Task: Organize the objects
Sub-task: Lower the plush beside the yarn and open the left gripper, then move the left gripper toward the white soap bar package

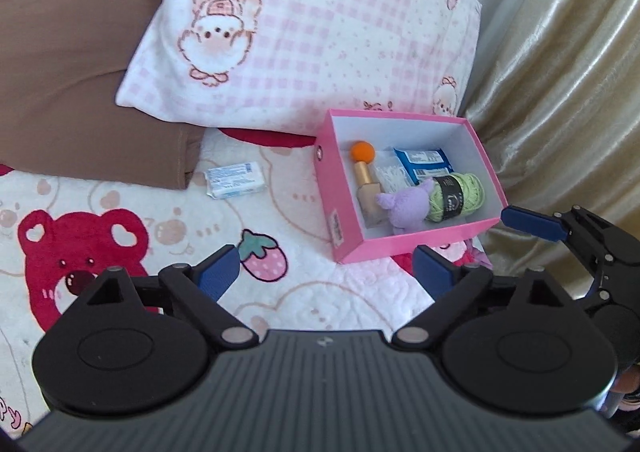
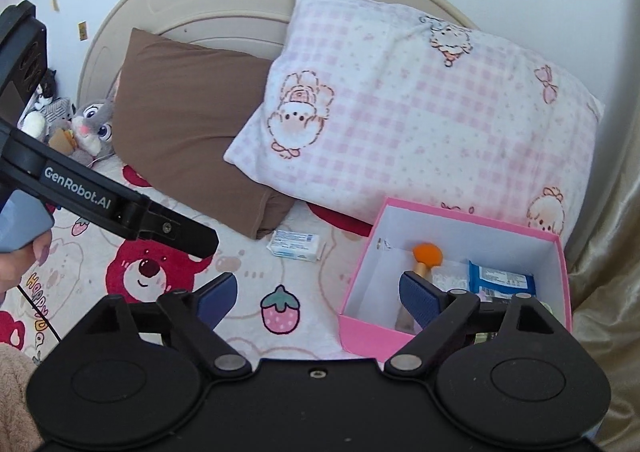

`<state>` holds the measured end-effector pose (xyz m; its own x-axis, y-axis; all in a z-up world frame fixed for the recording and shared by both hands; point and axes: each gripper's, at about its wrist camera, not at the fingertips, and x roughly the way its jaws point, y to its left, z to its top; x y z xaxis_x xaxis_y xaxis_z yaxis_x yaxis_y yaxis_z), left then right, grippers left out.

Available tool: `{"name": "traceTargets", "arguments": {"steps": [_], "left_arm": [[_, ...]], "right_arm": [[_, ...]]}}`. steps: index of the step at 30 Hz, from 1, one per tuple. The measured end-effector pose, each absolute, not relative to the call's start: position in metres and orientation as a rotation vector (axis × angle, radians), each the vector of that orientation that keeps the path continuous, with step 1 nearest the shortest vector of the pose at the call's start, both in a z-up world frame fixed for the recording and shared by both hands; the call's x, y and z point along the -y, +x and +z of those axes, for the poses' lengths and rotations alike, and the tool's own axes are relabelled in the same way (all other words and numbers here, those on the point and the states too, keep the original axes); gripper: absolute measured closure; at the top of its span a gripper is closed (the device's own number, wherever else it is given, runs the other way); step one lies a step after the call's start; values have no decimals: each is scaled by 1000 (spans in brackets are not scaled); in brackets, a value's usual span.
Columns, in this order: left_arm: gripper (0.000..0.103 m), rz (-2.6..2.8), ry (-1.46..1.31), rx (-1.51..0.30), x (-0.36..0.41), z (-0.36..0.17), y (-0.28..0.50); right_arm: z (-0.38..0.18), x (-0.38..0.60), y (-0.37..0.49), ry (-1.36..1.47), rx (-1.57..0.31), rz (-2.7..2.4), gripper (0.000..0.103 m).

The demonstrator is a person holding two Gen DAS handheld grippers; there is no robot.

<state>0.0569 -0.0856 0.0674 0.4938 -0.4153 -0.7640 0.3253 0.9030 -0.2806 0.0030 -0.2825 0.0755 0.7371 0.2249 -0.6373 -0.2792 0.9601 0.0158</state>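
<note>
A pink box (image 1: 404, 243) lies open on the bedspread. It holds an orange-tipped brush (image 1: 362, 152), a blue packet (image 1: 424, 163), a purple plush (image 1: 404, 208) and green yarn (image 1: 456, 192). A small white tissue pack (image 1: 235, 178) lies on the bedspread left of the box. My left gripper (image 1: 326, 268) hovers open and empty over the bed, short of the box's near left corner. One blue pad (image 1: 530, 222) of the other gripper shows beside the box's near right corner. My right gripper (image 2: 320, 296) is open and empty, with its right finger over the box (image 2: 376, 336). The tissue pack (image 2: 296, 246) lies beyond it.
A pink checked pillow (image 1: 320, 32) and a brown pillow (image 1: 72, 72) lean at the head of the bed behind the box. A gold curtain (image 1: 560, 92) hangs close on the right. A grey plush rabbit (image 2: 94, 124) sits by the headboard (image 2: 208, 0). A hand (image 2: 16, 264) holds the left gripper's handle.
</note>
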Motion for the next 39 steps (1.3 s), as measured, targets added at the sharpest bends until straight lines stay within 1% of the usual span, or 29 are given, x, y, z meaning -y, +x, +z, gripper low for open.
{"name": "traceTargets", "arguments": {"steps": [1,5,12,13,16,17,21,24,28,30,33,39], "left_arm": [[5,-433,-95,-941,79,66,57],[5,-412,-73,-932,58,54,69],[4,-353,-195,-973,21,20,109],[0,-312,-217,-982,17,15,114],[0,-235,-212,-959,10,0,126],[0,-252,-210,-952,10,-5,129],[0,-315,-228,-985,10,-30,149],[0,-317,-251,-962,7,-48,158],[1,-367,-349,-968,-4,-79,176],[2,-387,-371,-979,-6,-91,185],[3,-391,-348,-945,-3,-103,196],[3,-458,-373,-964,1,-141,203]], "right_arm": [[75,276,5,-94,-686,291,10],[67,256,18,-110,-695,358,10],[43,228,56,-115,-730,397,10],[39,224,61,-118,-722,400,10],[25,215,67,-94,-632,355,10],[19,212,68,-100,-606,364,10],[-2,198,85,-105,-609,363,10],[-18,191,102,-98,-614,349,10],[-46,177,118,-183,-595,327,10],[-64,172,126,-234,-614,313,10],[-89,171,138,-268,-639,300,11],[-124,178,162,-199,-697,271,11]]}}
